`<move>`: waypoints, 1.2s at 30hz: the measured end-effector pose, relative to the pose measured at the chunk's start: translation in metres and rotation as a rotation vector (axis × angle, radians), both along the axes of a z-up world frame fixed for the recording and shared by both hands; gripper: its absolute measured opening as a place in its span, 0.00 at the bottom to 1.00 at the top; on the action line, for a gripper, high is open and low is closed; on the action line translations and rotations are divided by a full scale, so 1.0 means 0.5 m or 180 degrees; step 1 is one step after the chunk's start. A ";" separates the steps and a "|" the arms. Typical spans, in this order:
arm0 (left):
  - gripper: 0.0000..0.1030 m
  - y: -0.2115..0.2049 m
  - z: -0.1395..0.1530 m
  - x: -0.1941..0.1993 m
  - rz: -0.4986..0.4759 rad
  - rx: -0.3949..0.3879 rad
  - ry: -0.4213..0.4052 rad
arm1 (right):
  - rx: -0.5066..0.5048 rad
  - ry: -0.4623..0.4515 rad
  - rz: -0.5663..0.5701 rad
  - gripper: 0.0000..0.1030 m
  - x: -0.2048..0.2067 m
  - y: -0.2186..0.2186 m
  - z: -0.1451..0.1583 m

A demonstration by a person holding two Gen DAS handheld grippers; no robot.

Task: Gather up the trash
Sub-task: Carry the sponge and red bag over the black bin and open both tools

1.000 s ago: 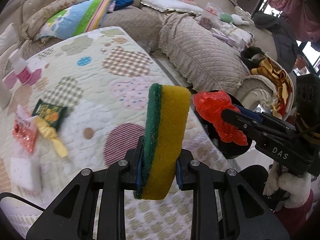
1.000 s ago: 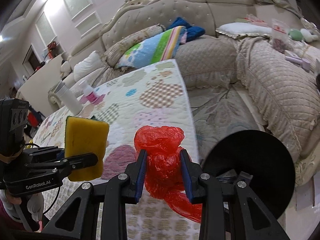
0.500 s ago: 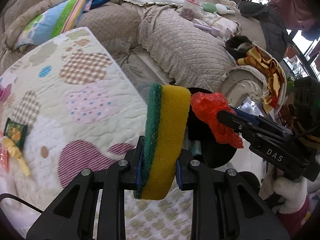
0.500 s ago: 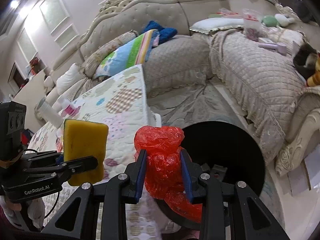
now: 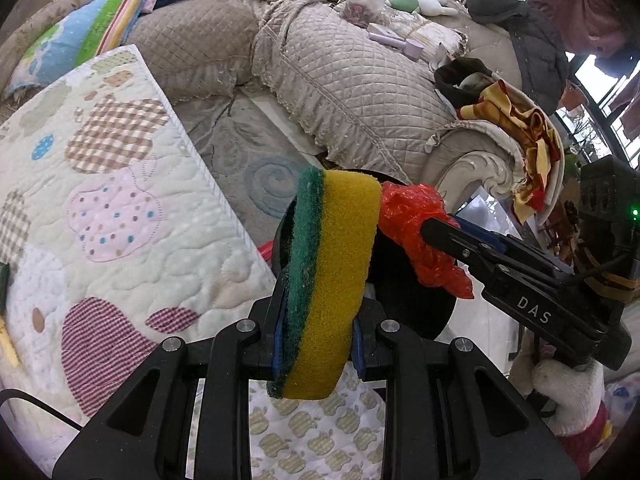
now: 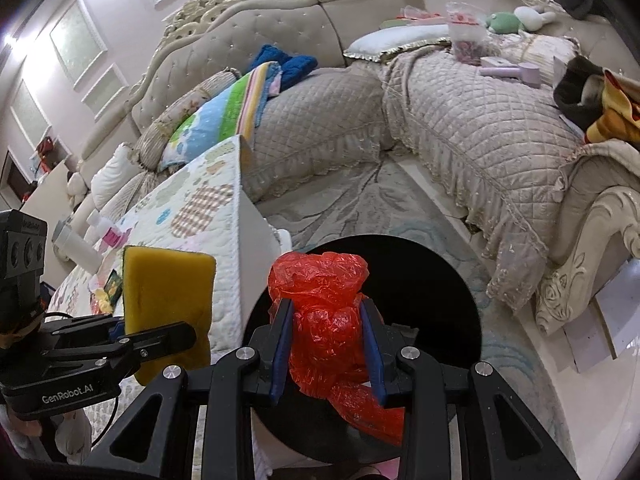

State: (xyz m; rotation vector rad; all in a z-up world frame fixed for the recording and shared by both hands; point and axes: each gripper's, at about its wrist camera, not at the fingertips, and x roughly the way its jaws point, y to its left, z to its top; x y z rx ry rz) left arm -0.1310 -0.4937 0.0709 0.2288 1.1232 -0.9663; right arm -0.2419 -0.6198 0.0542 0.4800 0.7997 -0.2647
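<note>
A large quilted sofa (image 6: 460, 128) fills the back of the room; on its seat lie a striped pillow (image 6: 224, 116), a blue cloth (image 6: 288, 62), a white cushion (image 6: 400, 38), a clear bag (image 6: 466, 30), a lilac tool (image 6: 508, 71) and a green plush toy (image 6: 502, 21); on the armrest at the right there is a yellow and red cloth (image 5: 520, 128). In front of the sofa stands a table under a quilt (image 5: 104, 208) with patchwork apples; beside it, on the pale rug (image 6: 360, 200), is a round black bin (image 6: 432, 280), close to the table edge. On the far part of the quilt, seen from the right wrist, stand a white bottle (image 6: 78, 246) and a smaller bottle with pink label (image 6: 106, 230), with small wrappers (image 6: 110, 286) near them.

The left gripper (image 5: 318, 328) is closed on a sponge (image 5: 332, 276), yellow with a green scrub side, held upright on its edge between the jaws; it is near the table edge, just at the bin. The right gripper (image 6: 328, 344) is clamped on a crumpled red bag (image 6: 324, 316), and it is held over the dark opening of the bin; the two grippers are side by side, and in the left wrist view the sponge and the red bag look almost touching.
</note>
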 end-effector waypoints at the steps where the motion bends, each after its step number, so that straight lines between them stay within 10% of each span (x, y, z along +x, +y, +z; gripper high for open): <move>1: 0.22 -0.002 -0.002 0.000 -0.0003 -0.0011 0.0017 | 0.0005 0.0006 -0.0014 0.30 0.000 -0.004 -0.002; 36: 0.46 0.064 0.011 0.021 0.0192 -0.0156 -0.0048 | 0.0021 0.0161 0.0000 0.45 0.036 0.021 -0.015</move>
